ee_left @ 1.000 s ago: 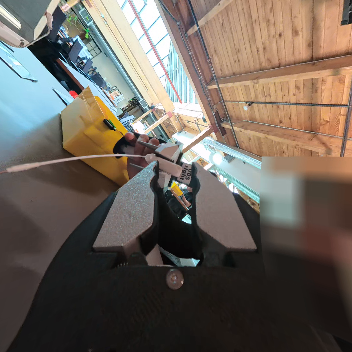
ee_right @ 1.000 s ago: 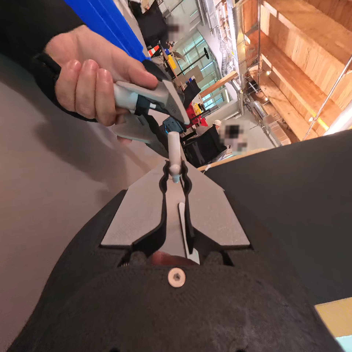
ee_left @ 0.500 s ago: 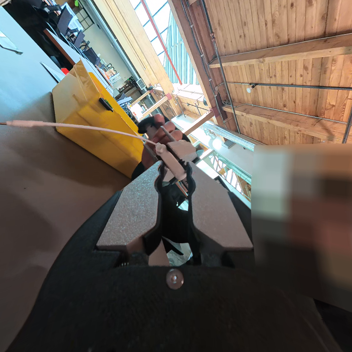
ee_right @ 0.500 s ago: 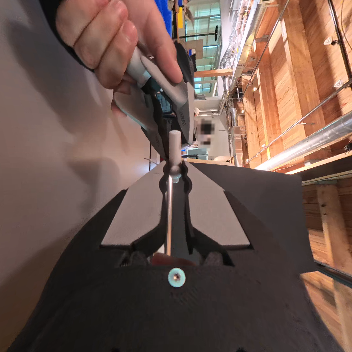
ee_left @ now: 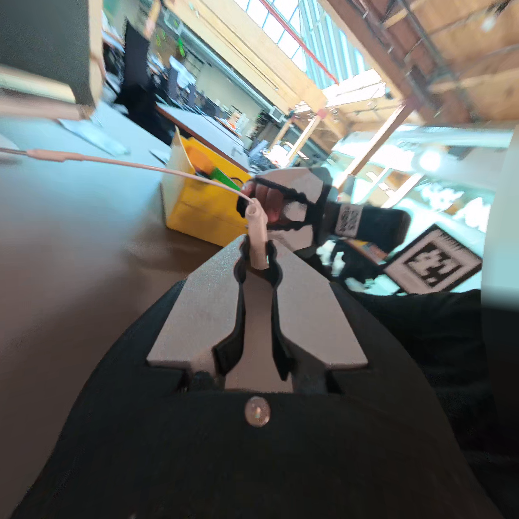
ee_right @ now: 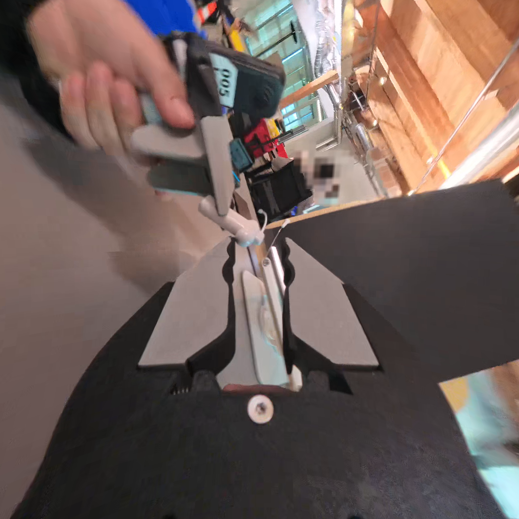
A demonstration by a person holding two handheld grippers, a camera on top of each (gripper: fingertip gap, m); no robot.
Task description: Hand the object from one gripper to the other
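Note:
The object is a white plastic stem [ee_left: 256, 234] with a thin pale wire [ee_left: 140, 166] trailing off to the left. My left gripper [ee_left: 257, 247] is shut on the stem near its lower end. My right gripper [ee_left: 247, 193], held by a hand, hangs open just beyond the stem's top. In the right wrist view my right gripper [ee_right: 258, 247] is open and empty, its jaws well apart. There the left gripper [ee_right: 222, 207], held by a hand [ee_right: 106, 92], grips the stem [ee_right: 230, 222], whose wired end lies just off the right gripper's left fingertip.
A yellow box [ee_left: 202, 216] with orange and green items stands on the brown table [ee_left: 70, 238] behind the grippers. A black-and-white marker card [ee_left: 432, 261] is at the right. A black panel [ee_right: 393, 266] fills the right of the right wrist view.
My left gripper closed on the stem. My right gripper, shut on the stem before, has opened and let it go. The two grippers have drawn slightly apart and both views have swung.

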